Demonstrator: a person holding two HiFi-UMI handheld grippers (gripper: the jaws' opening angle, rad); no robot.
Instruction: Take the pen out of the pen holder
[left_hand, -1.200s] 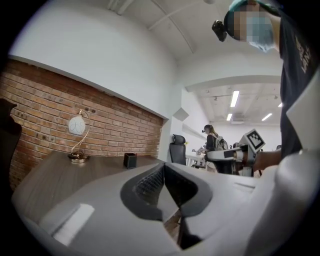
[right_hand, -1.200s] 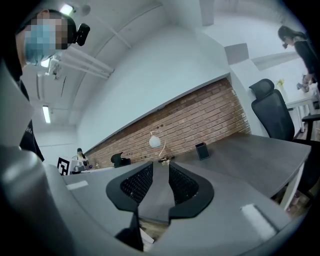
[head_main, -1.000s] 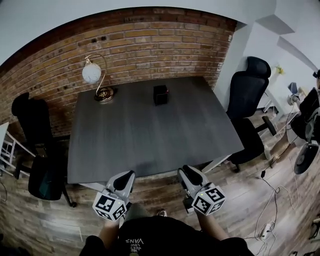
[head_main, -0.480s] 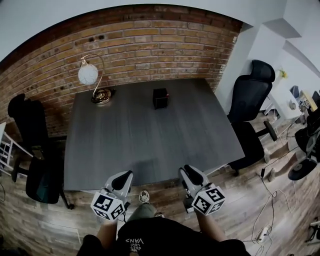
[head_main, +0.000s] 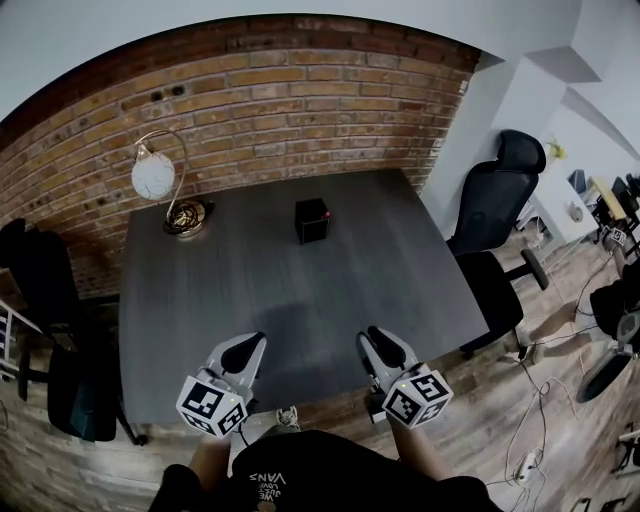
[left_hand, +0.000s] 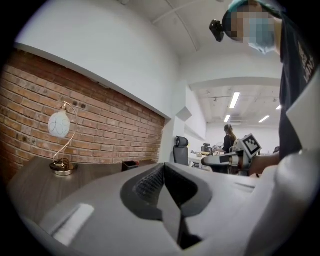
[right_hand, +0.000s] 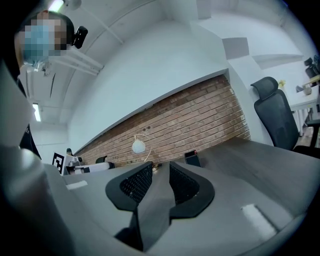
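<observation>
Left gripper (head_main: 244, 352) and right gripper (head_main: 379, 347) are both closed and empty, well short of the pen holder (head_main: 312, 220); I'd guess the pen (head_main: 326, 212), just a red tip showing, is light, stiff and slick, so pinch it up top.

The pen holder (head_main: 312, 220) is a small black box, squarish and upright, standing on the far half of the dark grey surface (head_main: 200, 290), roughly midway between left and right; a red tip of the pen (head_main: 326, 213) shows just above its right rim; the rest of the pen is too small to make out.
</observation>
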